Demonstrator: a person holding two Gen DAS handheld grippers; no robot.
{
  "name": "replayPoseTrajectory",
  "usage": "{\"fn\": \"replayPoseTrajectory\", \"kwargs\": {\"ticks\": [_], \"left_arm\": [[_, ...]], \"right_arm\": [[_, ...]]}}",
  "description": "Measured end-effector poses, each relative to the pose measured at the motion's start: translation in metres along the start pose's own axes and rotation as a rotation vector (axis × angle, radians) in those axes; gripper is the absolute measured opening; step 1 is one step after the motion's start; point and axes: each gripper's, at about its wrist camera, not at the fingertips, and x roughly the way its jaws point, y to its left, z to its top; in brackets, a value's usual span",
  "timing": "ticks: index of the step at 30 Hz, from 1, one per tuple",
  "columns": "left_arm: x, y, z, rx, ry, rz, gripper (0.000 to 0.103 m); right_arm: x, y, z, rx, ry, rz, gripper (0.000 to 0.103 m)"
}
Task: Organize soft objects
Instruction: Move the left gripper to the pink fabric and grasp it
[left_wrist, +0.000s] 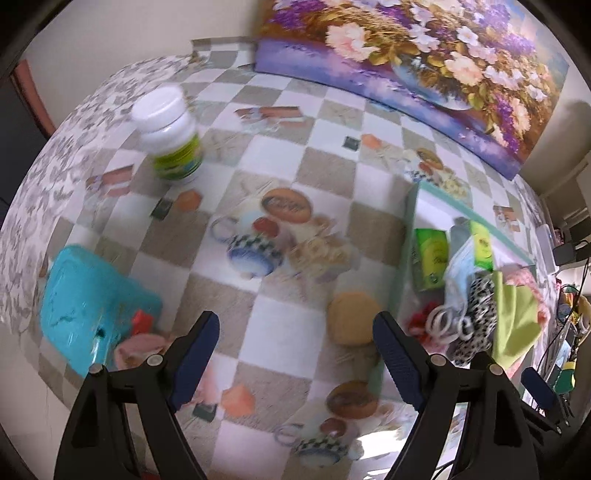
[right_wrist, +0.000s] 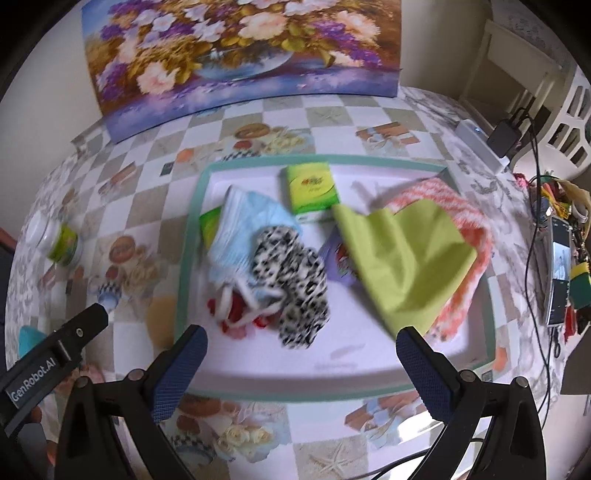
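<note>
Left tongs (left_wrist: 295, 354) and right tongs (right_wrist: 301, 369) wide apart, empty, white bottle (left_wrist: 170, 136), blurred, perhaps teal pouch (left_wrist: 92, 310) beside.

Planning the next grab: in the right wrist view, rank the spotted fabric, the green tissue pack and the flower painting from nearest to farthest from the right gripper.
From the right gripper:
1. Spotted fabric, mid-tray, just ahead.
2. Green tissue pack, at the tray's far side.
3. Flower painting, against the back wall.
</note>
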Motion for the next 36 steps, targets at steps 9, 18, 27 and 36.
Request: {"fn": "replayPoseTrajectory", "kwargs": {"ticks": [9,18,27,36], "left_arm": [[0.005,0.021,-0.021,-0.033,0.012,0.074,0.086],[0.012,0.034,-0.037,-0.085,0.040,0.188,0.086],[0.012,0.055,-0.048,-0.192,0.053,0.243,0.085],[0.043,0.067,-0.048,-0.241,0.183,0.228,0.085]], "right_arm": [[0.003,0.007,-0.016,-0.011,0.021,0.021,0.103],[0.006,0.018,-0.021,-0.047,0.028,0.019,0.103],[0.011,0.029,-0.025,-0.089,0.042,0.003,0.103],[0.011,0.031,-0.025,-0.102,0.041,0.001,0.103]]}}
